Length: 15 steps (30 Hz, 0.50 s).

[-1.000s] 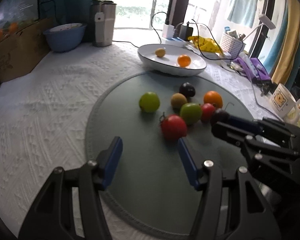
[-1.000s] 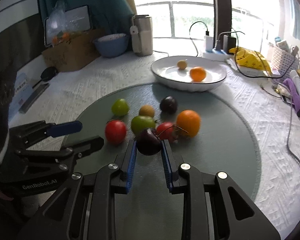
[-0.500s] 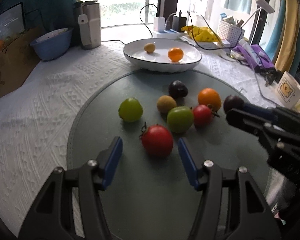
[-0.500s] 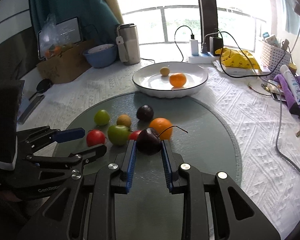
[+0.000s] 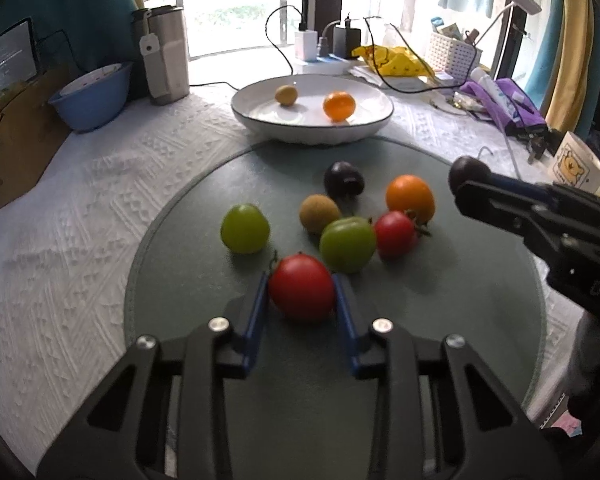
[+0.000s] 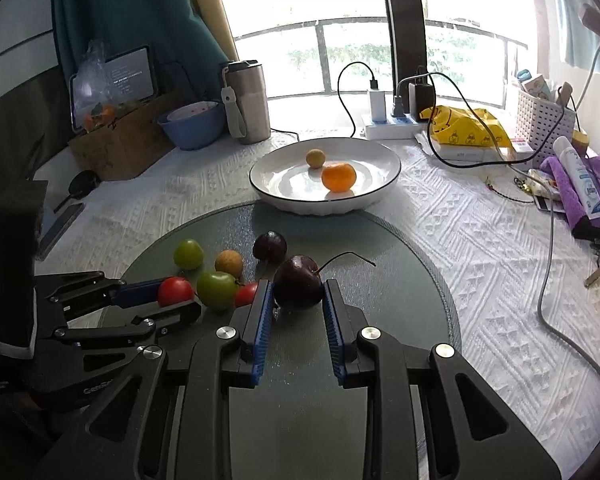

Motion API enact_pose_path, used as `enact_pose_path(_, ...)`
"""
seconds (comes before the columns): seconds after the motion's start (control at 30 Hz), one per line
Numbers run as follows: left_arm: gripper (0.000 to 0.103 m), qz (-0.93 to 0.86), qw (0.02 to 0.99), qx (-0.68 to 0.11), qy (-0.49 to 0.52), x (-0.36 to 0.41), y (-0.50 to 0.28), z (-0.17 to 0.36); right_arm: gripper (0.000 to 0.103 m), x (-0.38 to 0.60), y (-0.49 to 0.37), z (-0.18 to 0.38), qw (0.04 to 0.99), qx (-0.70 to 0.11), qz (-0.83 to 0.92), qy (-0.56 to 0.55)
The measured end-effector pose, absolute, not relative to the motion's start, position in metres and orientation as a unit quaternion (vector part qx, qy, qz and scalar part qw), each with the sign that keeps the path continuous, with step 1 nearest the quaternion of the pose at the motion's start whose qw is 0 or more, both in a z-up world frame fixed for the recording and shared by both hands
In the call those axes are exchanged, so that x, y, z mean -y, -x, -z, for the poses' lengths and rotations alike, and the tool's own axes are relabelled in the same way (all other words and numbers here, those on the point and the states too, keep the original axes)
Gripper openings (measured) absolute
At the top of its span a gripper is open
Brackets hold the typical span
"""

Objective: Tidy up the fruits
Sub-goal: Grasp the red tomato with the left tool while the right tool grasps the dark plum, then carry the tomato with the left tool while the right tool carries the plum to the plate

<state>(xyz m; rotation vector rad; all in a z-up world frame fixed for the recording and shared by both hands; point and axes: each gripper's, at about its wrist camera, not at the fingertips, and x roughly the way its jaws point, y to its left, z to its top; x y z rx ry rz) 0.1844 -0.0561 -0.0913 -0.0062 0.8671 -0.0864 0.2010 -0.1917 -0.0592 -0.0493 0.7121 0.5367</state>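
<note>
My left gripper [image 5: 301, 294] is shut on a red tomato [image 5: 302, 286] on the round green mat [image 5: 440, 312]. My right gripper [image 6: 297, 294] is shut on a dark cherry [image 6: 298, 286] with a stem and holds it above the mat; it also shows in the left wrist view [image 5: 467, 172]. Loose on the mat lie a green fruit [image 5: 244, 228], a brown kiwi [image 5: 318, 213], another green fruit [image 5: 347, 244], a small red tomato [image 5: 395, 233], an orange [image 5: 410, 197] and a dark plum [image 5: 343, 179]. The white plate [image 5: 260, 118] behind holds a yellow fruit [image 5: 286, 94] and an orange [image 5: 339, 106].
A blue bowl [image 5: 92, 100] and a steel tumbler [image 5: 166, 64] stand at the back left beside a cardboard box [image 6: 120, 140]. A power strip with cables [image 6: 392, 120], a yellow bag [image 6: 464, 128], a white basket [image 6: 544, 120] and purple cloth [image 6: 580, 184] crowd the right.
My left gripper moved forward and closed on the red tomato. My right gripper rose and drew back with the cherry still held.
</note>
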Motion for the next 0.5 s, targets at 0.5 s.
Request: enact_pose_path(0.5, 0.033, 0.048, 0.917, -0.395, 0.020, 0.048, -0.193, 0.066, 0.027, 0.190, -0.214, 0.047, 0.903, -0.336, -0.267, 0.028)
